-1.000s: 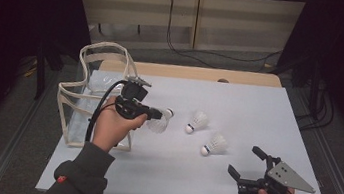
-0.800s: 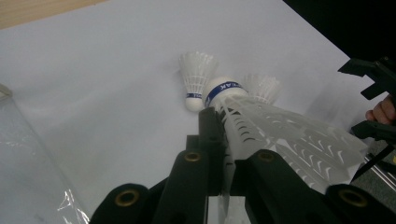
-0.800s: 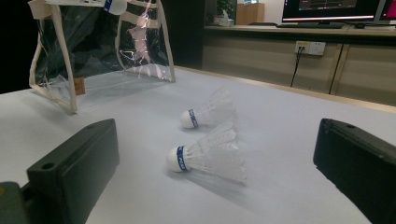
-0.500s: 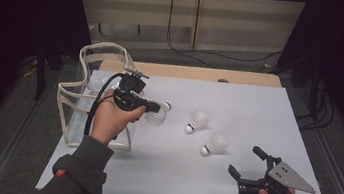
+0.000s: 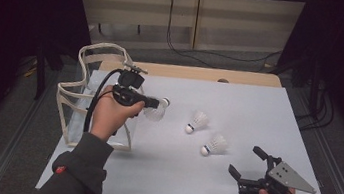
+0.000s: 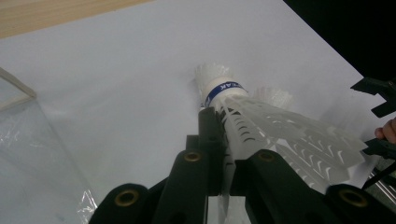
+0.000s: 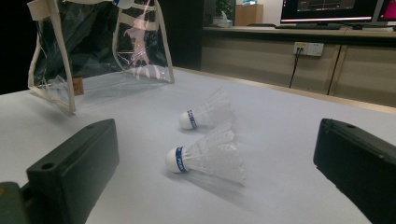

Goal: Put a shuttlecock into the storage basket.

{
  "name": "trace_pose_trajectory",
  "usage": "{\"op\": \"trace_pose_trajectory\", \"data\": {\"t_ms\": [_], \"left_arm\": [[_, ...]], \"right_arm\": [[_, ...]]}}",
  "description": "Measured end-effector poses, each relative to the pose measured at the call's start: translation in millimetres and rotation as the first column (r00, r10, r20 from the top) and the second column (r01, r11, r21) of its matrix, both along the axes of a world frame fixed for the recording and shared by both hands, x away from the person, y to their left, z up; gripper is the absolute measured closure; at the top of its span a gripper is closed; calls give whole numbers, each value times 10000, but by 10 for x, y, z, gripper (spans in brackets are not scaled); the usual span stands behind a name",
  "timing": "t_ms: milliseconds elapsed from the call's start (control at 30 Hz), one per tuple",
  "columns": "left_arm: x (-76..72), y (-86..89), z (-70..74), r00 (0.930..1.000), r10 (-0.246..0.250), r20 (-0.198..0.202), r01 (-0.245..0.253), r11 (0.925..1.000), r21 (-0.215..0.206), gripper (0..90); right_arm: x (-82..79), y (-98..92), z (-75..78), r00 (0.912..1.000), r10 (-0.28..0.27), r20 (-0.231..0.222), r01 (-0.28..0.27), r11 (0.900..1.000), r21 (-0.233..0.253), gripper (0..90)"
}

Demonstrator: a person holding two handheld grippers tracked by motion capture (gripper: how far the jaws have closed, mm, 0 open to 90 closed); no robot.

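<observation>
A shuttlecock (image 5: pixel 157 109) was held clamped between the fingers of the left gripper (image 5: pixel 151 103), gripped by its feathered skirt with the cork head pointing away from the hand. In the left gripper view the skirt (image 6: pixel 280 135) was seen pinched flat between the two black jaws, the blue-banded head sticking out past their tips; such a hold on the light skirt was probably chosen because the rounded cork would have slipped. The gripper was carried above the table (image 5: pixel 240 101), just beside the clear bag (image 5: pixel 79 100) that stood near the table's left edge. The bag was upright with its mouth open upward and its handles raised, which was judged to make it ready to receive the shuttlecock from above.

Two more shuttlecocks were lying on their sides near the middle of the table, one (image 5: pixel 198 121) farther from the person and one (image 5: pixel 214 144) nearer, close together but apart. They were presumably left there to be collected in turn.

The right gripper (image 5: pixel 247 168) was held low near the table's near right corner, its fingers spread wide and empty. In the right gripper view the nearer shuttlecock (image 7: pixel 208 156) was framed between the parted jaws, well short of them, so that gripper was judged to be lined up for the next pick.
</observation>
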State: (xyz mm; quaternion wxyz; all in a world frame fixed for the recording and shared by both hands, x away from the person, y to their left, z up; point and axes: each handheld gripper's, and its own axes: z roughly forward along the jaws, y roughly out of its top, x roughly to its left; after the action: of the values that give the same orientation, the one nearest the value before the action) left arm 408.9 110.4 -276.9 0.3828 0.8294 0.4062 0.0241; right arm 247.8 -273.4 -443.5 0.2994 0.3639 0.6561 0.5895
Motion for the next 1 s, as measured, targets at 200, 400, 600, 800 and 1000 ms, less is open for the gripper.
{"op": "trace_pose_trajectory", "data": {"t_ms": [200, 400, 600, 800, 1000], "left_arm": [[28, 6, 23, 10000, 90, 27, -90, 10000, -20, 887], [57, 9, 27, 9998, 197, -5, -197, 9998, -39, 887], [73, 6, 41, 9998, 201, -22, -201, 9998, -82, 888], [85, 5, 63, 9995, 317, 41, -316, 9994, -113, 888], [103, 4, 83, 9991, 415, 81, -413, 9990, -138, 888]], "right_arm": [[0, -2, 0, 10000, -5, 5, 5, 10000, -3, 1], [-2, -1, 3, 10000, 1, 2, -1, 10000, 3, 1], [-2, 4, 1, 10000, 12, 15, -12, 10000, -25, 1], [-4, 2, 5, 10000, 4, 14, -4, 10000, 7, 1], [-6, 6, 5, 10000, 11, 5, -11, 10000, -3, 1]]}}
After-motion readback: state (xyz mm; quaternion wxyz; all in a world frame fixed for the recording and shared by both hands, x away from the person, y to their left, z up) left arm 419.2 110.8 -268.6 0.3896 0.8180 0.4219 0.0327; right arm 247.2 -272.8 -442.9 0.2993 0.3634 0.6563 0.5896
